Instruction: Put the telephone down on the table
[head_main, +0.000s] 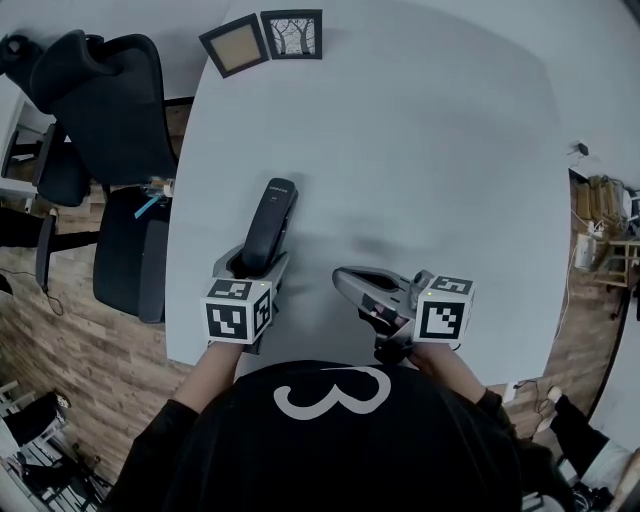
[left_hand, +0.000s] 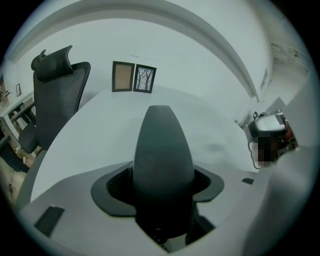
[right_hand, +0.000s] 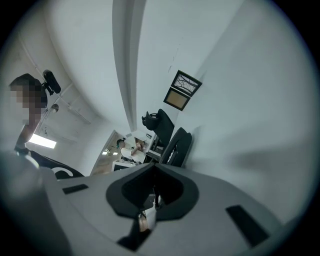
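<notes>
The dark telephone (head_main: 270, 222) is held in the left gripper (head_main: 256, 268), over the near left part of the white table (head_main: 430, 150). Its near end sits between the jaws and its far end points away toward the far edge. The left gripper view shows the jaws set wide and clamped on both sides of the telephone (left_hand: 162, 160). No view shows whether the telephone's underside touches the tabletop.

Just to the right, apart from the telephone, the right gripper (head_main: 348, 280) lies turned on its side above the near edge of the table. Its jaws are pressed together with nothing between them.

Two picture frames (head_main: 262, 40) stand side by side at the far edge of the table. A black office chair (head_main: 95, 110) stands off the table's left side on the wooden floor (head_main: 70, 360).
</notes>
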